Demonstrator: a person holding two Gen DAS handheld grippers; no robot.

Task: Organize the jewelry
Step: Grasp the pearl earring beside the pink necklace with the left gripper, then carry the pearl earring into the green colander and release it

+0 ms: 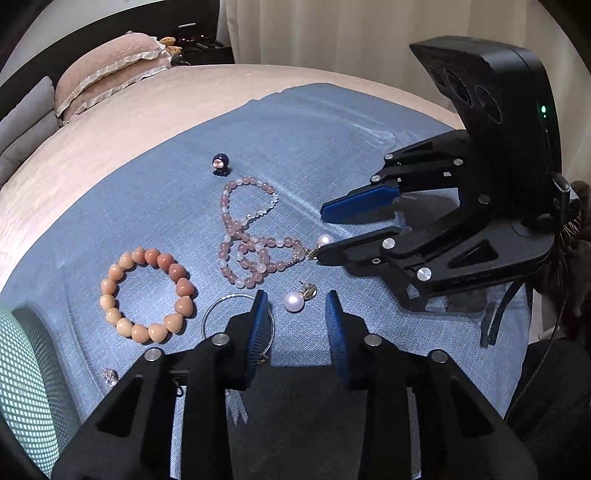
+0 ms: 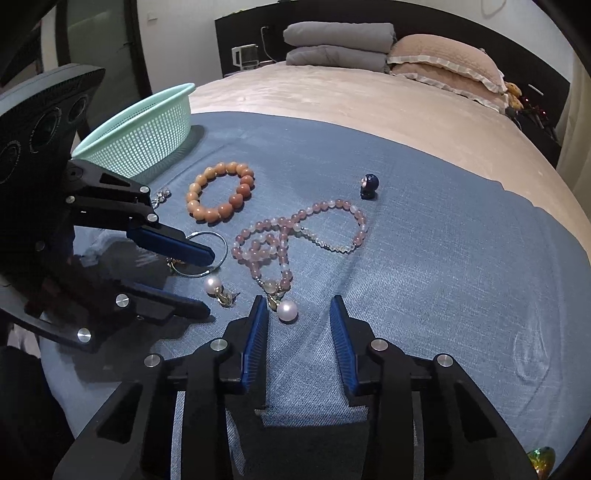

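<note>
Pearl earring between open left jaws, mint basket contents hidden

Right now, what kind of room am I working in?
Most likely a bedroom: the jewelry lies on a blue cloth spread over a bed, with pillows against a dark headboard.

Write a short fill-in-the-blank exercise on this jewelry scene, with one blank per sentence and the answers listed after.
1. The jewelry lies on a ____ cloth spread over the bed.
2. The mesh basket is colored ____.
3. The jaws of the left hand-held gripper stand ____, with a pearl earring lying between them.
4. The bracelet of large orange beads forms a closed ____.

Missing words: blue; green; open; ring
</note>
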